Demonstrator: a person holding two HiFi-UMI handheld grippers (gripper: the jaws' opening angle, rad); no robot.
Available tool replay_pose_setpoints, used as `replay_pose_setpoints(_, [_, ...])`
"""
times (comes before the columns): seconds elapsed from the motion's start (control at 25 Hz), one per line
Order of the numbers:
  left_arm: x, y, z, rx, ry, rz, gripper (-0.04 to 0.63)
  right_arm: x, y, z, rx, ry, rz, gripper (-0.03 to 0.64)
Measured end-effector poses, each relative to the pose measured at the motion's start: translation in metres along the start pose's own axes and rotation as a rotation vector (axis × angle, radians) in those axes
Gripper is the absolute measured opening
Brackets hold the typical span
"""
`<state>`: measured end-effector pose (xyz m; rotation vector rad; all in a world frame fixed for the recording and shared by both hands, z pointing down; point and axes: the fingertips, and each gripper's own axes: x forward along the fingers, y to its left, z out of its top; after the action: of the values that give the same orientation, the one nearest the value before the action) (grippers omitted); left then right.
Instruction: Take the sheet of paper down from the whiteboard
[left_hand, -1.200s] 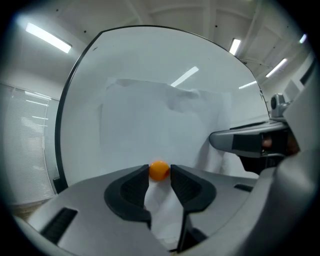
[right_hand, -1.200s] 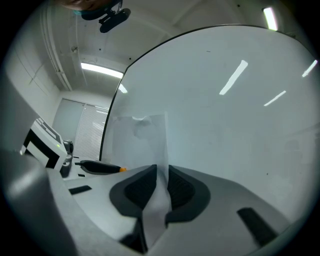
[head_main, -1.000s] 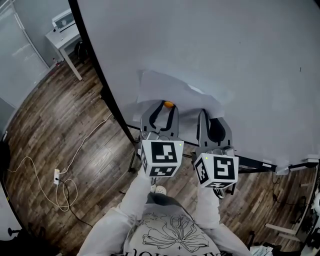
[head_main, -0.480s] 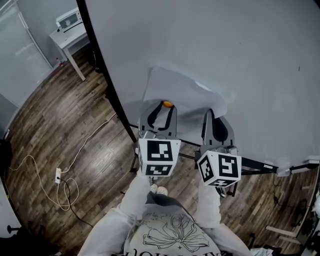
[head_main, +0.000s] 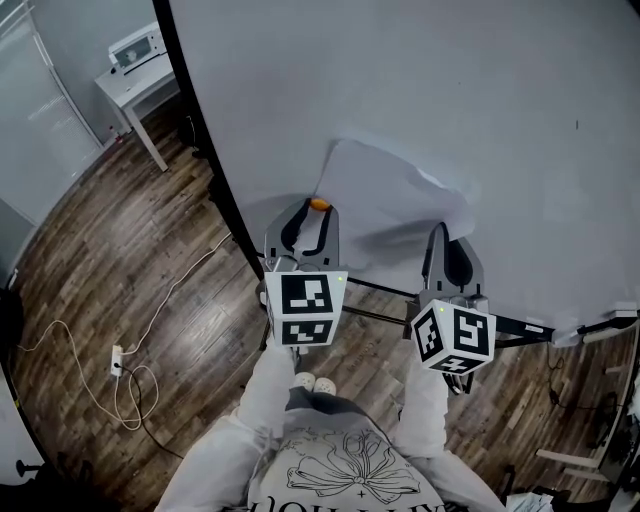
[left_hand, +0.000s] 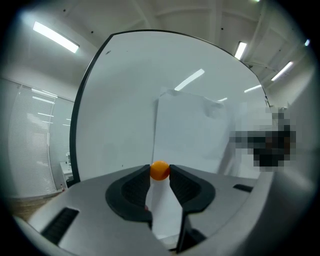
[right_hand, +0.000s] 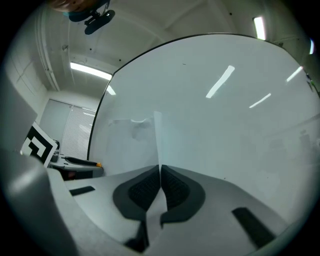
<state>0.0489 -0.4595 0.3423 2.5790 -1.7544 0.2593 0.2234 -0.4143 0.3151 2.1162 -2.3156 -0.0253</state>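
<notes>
A white sheet of paper (head_main: 390, 195) lies against the whiteboard (head_main: 470, 80), with its lower part bowing away from the surface. The right gripper (right_hand: 160, 175) has its jaws pressed together on the sheet's lower right edge, and the paper runs thin between the pads. The left gripper (left_hand: 160, 172) is clamped on a small orange magnet (left_hand: 159, 170) by the sheet's lower left corner. I cannot tell whether anything pins the top edge. To do this well, keep the right pinch firm, carry the magnet clear, and draw the sheet off slowly and evenly so it neither tears nor slips.
</notes>
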Motion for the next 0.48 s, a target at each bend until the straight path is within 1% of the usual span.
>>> replay_pose_setpoints(0.32, [0.009, -0.008, 0.004, -0.001, -0.003, -0.012, 0.118, -0.02, -0.042, -0.002, -0.002, 0.01, -0.105, 0.003])
replay_pose_setpoints(0.48, [0.014, -0.013, 0.003, 0.007, 0.0, -0.011, 0.118, -0.028, -0.058, -0.004, 0.006, 0.012, -0.141, 0.003])
